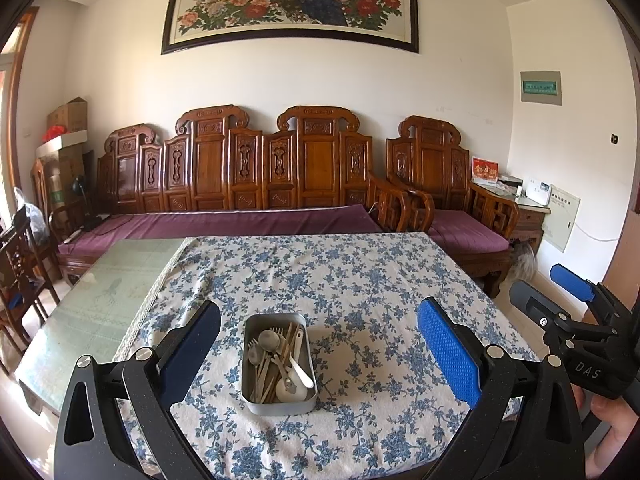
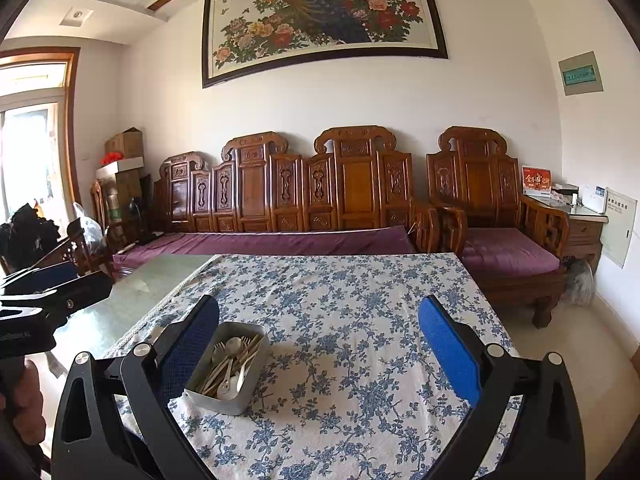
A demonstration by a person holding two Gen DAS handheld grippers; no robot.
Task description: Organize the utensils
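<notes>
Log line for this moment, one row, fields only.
left gripper: open, empty | right gripper: open, empty | metal tin: on floral tablecloth, holds mixed utensils | stage: nothing grasped

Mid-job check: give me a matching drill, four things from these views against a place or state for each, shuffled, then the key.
Things:
1. metal tin
2. utensils
3. left gripper
4. tablecloth

Places or states:
A. piled inside the tin
B. blue floral, covering most of the table
C. jaws wide apart, holding nothing
D. standing on the cloth near the table's front edge

Pairs: 1-D, 2-A, 3-C, 4-B
</notes>
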